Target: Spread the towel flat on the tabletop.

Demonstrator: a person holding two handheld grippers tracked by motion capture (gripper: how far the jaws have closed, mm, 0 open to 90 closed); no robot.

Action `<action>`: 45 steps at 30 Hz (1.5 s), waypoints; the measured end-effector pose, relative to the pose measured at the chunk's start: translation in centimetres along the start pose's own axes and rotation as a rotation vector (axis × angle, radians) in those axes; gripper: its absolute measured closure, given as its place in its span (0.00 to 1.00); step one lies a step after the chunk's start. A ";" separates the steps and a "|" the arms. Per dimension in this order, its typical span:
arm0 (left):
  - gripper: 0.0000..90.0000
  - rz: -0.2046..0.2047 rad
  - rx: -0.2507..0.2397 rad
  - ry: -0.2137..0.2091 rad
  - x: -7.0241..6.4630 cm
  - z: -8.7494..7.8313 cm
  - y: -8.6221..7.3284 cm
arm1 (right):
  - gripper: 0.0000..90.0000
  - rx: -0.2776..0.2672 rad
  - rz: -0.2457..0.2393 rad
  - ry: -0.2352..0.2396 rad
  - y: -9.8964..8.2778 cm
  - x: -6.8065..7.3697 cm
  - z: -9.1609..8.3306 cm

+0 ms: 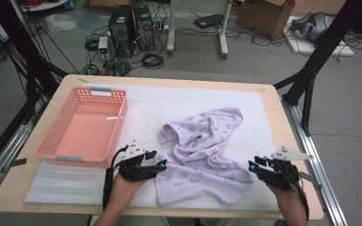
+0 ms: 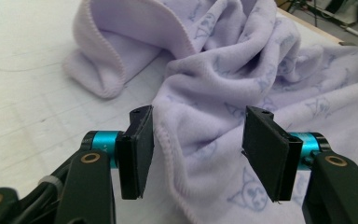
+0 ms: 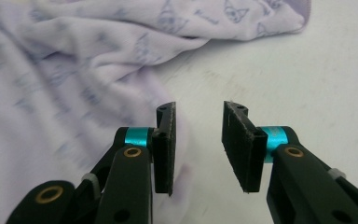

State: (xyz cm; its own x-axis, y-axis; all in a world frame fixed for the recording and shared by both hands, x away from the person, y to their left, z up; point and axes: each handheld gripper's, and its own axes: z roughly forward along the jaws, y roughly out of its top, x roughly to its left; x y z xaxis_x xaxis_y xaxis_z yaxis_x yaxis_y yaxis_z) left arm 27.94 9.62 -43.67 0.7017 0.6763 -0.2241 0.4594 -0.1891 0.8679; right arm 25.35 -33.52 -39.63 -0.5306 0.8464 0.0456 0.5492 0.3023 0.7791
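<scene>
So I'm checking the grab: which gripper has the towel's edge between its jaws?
The left gripper: the lilac towel hem runs between its open jaws. The right gripper is open over bare mat beside the towel.

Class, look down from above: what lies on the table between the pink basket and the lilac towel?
Nothing: in the high view only bare white mat separates the pink basket from the lilac towel.

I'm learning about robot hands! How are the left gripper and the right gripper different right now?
The left gripper sits at the purple towel's near left edge, with the hem between its open jaws; the right gripper is at the near right corner, over bare white mat beside the towel. In each gripper's own view, the left gripper's jaws stand wider apart than the right gripper's. Both are black with teal rings, and neither is pinching anything.
</scene>
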 end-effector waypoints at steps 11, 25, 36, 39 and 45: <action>0.47 0.042 0.118 -0.035 -0.7 5.4 3.0 | 0.65 0.124 -0.038 0.164 2.6 1.7 9.3; 0.90 0.037 0.152 0.021 0.1 4.2 2.3 | 0.96 0.146 -0.054 -0.091 1.0 -0.2 5.6; 0.83 0.024 0.142 -0.058 -1.0 2.0 0.3 | 0.95 0.170 -0.036 -0.022 -1.7 0.9 2.3; 0.62 0.030 0.119 -0.063 -0.9 2.0 1.0 | 0.87 0.143 -0.015 0.008 -1.7 0.9 1.7; 0.56 0.032 0.075 -0.030 -0.6 3.0 3.5 | 0.75 0.006 0.059 -0.015 0.1 -0.8 1.9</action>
State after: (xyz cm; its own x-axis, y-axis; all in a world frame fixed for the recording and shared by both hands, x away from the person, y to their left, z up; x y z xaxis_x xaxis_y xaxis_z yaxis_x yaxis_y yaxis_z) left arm 30.77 6.39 -41.85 0.7323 0.6474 -0.2113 0.4752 -0.2634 0.8396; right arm 27.08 -33.30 -40.81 -0.4874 0.8693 0.0820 0.5833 0.2543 0.7714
